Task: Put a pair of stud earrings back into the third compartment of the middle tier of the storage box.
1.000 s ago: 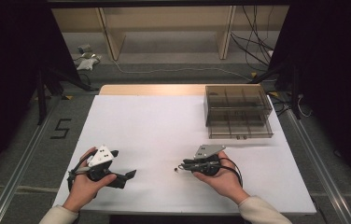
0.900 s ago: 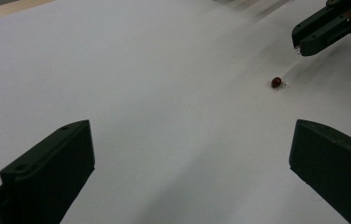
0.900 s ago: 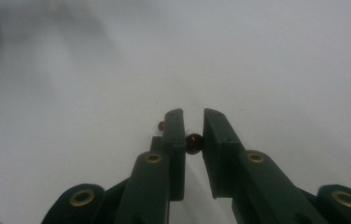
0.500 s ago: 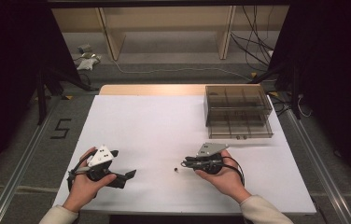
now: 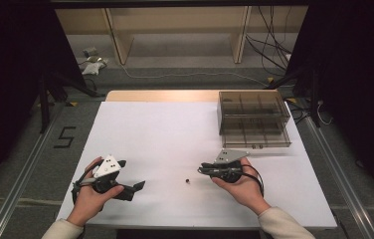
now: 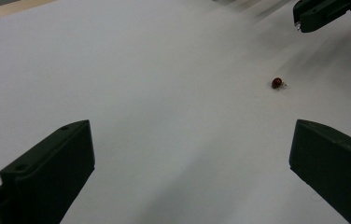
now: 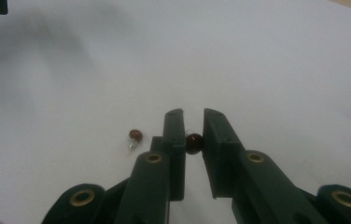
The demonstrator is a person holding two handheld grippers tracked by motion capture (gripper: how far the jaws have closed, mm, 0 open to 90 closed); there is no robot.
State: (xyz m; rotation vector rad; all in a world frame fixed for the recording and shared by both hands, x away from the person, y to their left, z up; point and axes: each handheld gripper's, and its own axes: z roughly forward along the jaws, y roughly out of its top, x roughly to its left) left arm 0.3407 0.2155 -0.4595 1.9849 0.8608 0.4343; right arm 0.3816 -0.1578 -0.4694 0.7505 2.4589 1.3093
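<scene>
One tiny red bead (image 7: 194,143) is pinched in the right hand-held gripper (image 7: 193,122); another bead (image 5: 187,180) is left on the surface just left. Left hand-held gripper (image 6: 187,154) is held open. Grip should be kept gentle.

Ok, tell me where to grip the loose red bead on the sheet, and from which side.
Grip the red bead across its round body, coming from above with one jaw on each side. It is tiny and lies flat on the white sheet, and the small wire loop at one end looks too thin to pinch. The left gripper is open and faces it.
</scene>
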